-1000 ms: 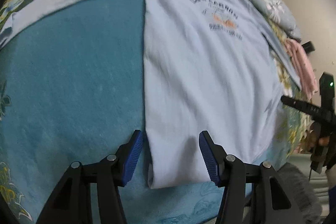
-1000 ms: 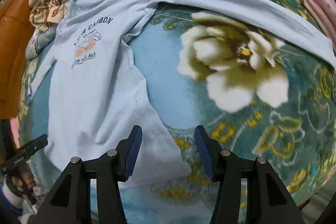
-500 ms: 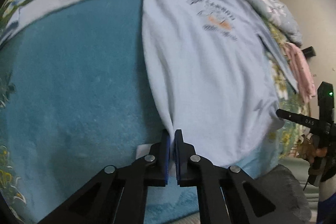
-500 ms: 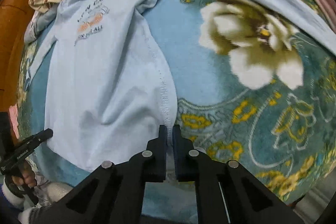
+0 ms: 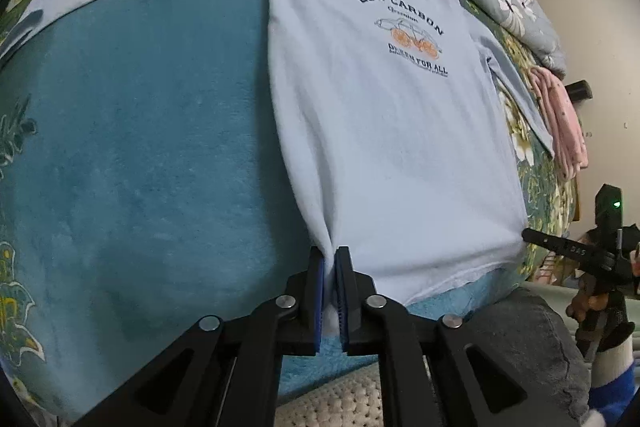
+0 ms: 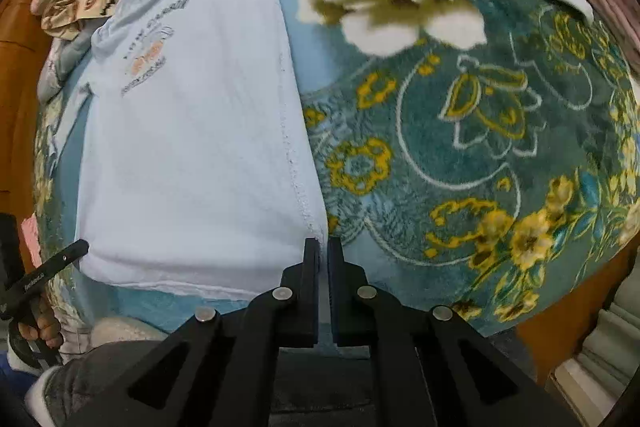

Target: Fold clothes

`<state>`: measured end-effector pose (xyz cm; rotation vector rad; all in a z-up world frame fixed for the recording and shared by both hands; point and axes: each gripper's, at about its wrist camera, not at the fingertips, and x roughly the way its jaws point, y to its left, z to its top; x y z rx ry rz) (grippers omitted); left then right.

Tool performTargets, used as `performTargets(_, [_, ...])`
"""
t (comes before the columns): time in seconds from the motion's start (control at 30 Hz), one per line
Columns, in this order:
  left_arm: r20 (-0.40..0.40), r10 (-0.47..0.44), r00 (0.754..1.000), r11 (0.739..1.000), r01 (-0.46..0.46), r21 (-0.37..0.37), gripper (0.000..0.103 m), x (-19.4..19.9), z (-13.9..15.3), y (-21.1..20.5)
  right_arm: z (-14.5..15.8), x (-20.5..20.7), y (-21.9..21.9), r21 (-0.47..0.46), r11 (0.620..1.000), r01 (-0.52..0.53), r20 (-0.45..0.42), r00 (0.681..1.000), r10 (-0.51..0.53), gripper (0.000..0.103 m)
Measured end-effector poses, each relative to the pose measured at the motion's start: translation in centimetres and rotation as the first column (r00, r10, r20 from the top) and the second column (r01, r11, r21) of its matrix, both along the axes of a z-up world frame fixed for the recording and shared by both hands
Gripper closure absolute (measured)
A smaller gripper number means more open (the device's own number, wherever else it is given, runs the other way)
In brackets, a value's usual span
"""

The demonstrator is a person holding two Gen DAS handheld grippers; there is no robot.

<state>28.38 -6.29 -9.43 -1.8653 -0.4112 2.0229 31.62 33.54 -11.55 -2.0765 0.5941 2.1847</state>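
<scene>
Left gripper [image 5: 329,263] and right gripper [image 6: 323,253] are each pinching a bottom corner of the light blue shirt [image 5: 380,131], which lies face up on the bed. Honestly, those thin pinches could slip if the fuzzy floral blanket [image 6: 460,155] drags, skewing the fold. Pink clothes [image 5: 560,115] piled nearby.
</scene>
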Motion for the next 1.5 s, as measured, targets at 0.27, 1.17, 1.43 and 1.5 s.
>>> performTargets(0.27, [0.049, 0.102, 0.994, 0.986, -0.108, 0.127, 0.074, 0.0, 0.1, -5.2, 0.4, 0.5, 0.8, 0.118, 0.992, 0.048, 0.060, 0.997, -0.055, 0.098])
performTargets(1.17, [-0.395, 0.101, 0.913, 0.785, -0.317, -0.532, 0.051, -13.4, 0.0, -23.0, 4.6, -5.9, -2.8, 0.024, 0.988, 0.152, -0.124, 0.981, -0.148, 0.081])
performTargets(1.43, [-0.338, -0.080, 0.938, 0.772, -0.157, -0.617, 0.056, -15.5, -1.5, -21.8, 2.9, -7.3, -3.7, 0.024, 0.989, 0.143, -0.070, 0.988, -0.141, 0.079])
performTargets(1.5, [-0.337, -0.067, 0.939, 0.784, -0.159, -0.599, 0.086, -15.9, -1.3, -22.2, 2.6, -7.4, -3.5, 0.017, 0.987, 0.158, -0.068, 0.985, -0.157, 0.078])
